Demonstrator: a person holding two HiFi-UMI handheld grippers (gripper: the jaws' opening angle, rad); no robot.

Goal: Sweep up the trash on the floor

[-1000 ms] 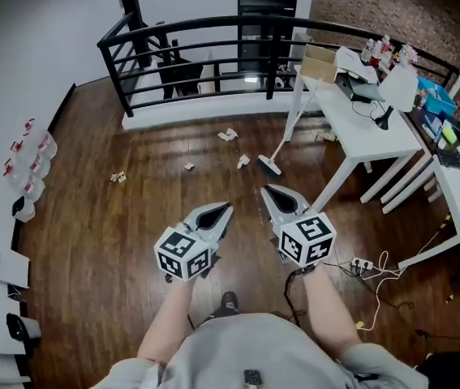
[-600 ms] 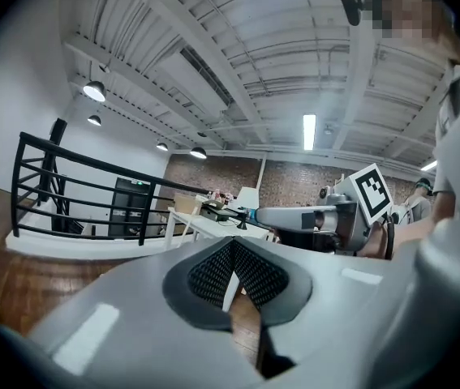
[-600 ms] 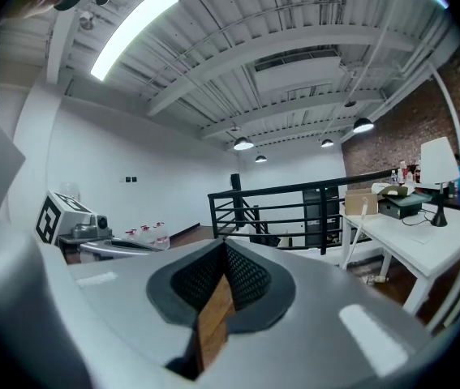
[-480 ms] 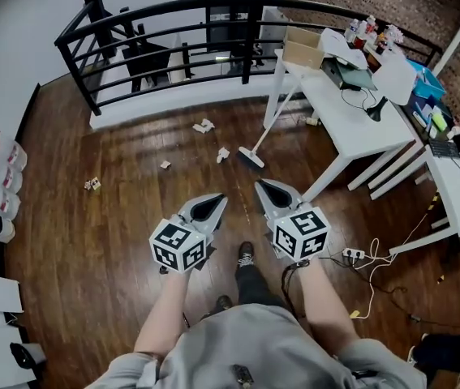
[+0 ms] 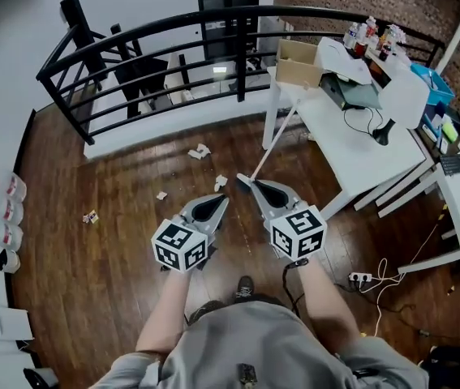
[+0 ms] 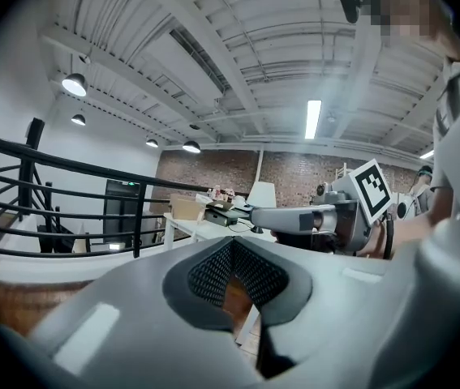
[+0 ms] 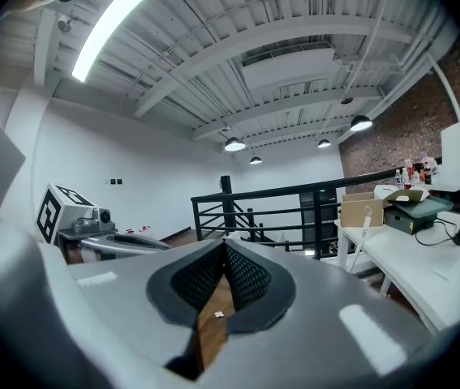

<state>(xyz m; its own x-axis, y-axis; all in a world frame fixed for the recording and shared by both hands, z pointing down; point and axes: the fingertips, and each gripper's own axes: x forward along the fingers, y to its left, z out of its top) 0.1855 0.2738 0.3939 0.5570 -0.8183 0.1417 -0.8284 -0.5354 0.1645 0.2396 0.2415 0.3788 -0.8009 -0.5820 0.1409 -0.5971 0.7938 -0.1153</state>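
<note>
The left gripper and right gripper, both closed tight and empty, hang over the wooden floor near paper scraps and a broom propped against a white table

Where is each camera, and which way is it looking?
Head view: on the person's head, looking steeply down at the wooden floor, paper scraps and broom; forearms, left gripper and right gripper show.
Left gripper view: on the left gripper, looking along its shut jaws toward the white table; the right gripper shows.
Right gripper view: on the right gripper, looking along its shut jaws toward the black railing; the left gripper shows.
Shared: both gripper views see the black railing and white table.
</note>
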